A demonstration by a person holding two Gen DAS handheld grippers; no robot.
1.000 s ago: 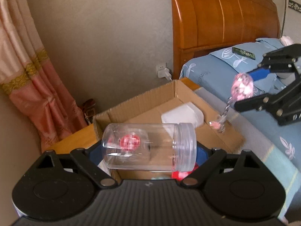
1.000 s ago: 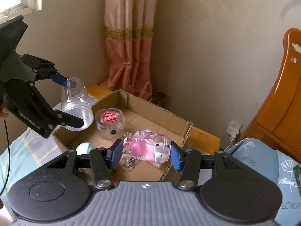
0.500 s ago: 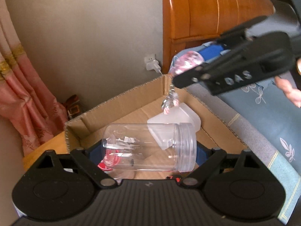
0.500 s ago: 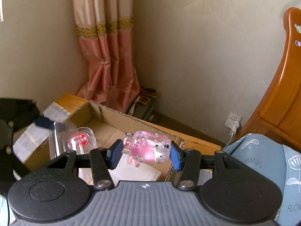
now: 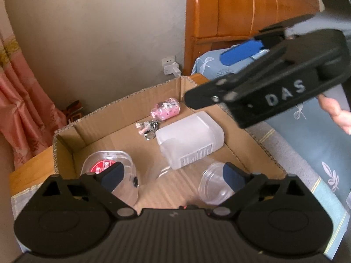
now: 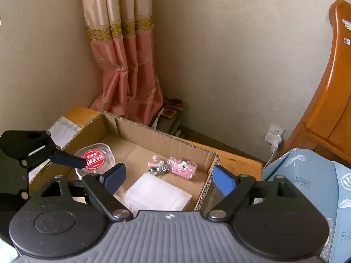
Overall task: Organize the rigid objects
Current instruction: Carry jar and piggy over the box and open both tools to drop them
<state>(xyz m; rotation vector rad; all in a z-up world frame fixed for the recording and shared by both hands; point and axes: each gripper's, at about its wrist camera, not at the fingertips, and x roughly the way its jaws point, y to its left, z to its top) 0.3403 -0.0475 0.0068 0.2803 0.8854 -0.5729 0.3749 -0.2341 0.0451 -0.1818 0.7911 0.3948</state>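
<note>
An open cardboard box [image 5: 65,138] [image 6: 158,131] holds the objects. A pink keychain toy [image 5: 165,110] [image 6: 182,167] with its metal chain lies near the far wall. A frosted white plastic container [image 5: 189,140] [image 6: 158,195] lies in the middle. A clear case with a red label [image 5: 105,166] [image 6: 94,159] sits at the left. A clear plastic jar [image 5: 214,186] lies in the box just below my left gripper [image 5: 173,178], which is open and empty. My right gripper [image 6: 169,178] is open and empty above the box; it also shows in the left wrist view [image 5: 263,87].
The box rests on a wooden stand [image 6: 237,155] in a room corner. A pink curtain [image 6: 129,70] hangs behind it. A wooden headboard [image 5: 241,11] and a blue floral bed cover [image 6: 307,188] are to the right. A charger sits in the wall socket [image 6: 273,135].
Both grippers have opened. The clear jar has dropped from my left gripper into the box. The pink keychain toy has dropped from my right gripper and lies near the far wall.
</note>
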